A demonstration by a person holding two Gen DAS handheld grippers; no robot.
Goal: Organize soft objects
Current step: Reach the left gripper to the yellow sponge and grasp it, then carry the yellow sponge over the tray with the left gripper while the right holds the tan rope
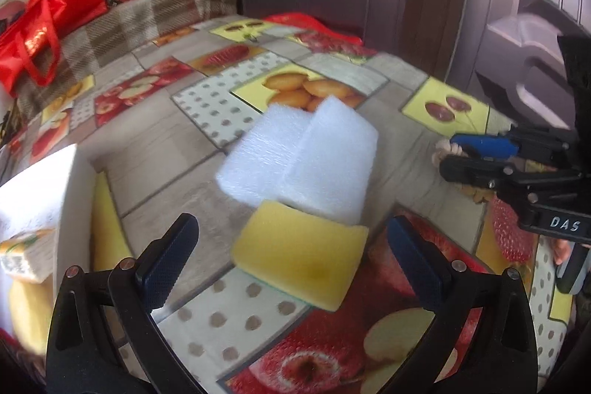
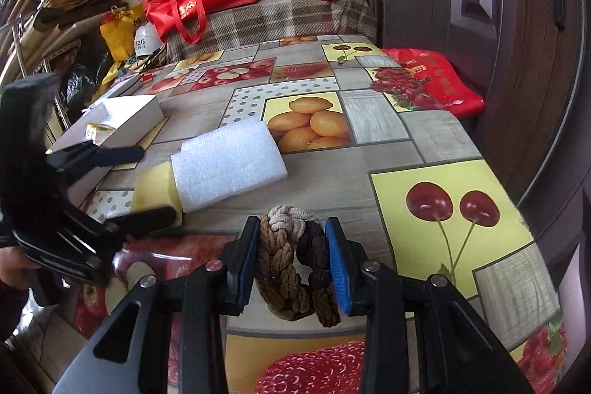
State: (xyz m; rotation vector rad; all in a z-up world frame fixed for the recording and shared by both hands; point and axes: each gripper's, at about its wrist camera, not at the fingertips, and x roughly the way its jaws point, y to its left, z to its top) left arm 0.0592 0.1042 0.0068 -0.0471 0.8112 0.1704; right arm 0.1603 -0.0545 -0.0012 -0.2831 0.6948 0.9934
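My left hand-held gripper (image 1: 291,253), jaws spread and empty, has the yellow sponge (image 1: 301,268) directly ahead between its fingers, long axis across them, while my right hand-held gripper (image 2: 291,261) clenches the braided scrunchie (image 2: 295,264).

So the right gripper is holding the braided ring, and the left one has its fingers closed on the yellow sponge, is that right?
Not quite. The right gripper does hold the braided ring, but the left gripper is not closed on the yellow sponge: the left wrist view shows its fingers spread wide on either side of the sponge, not pressing on it.
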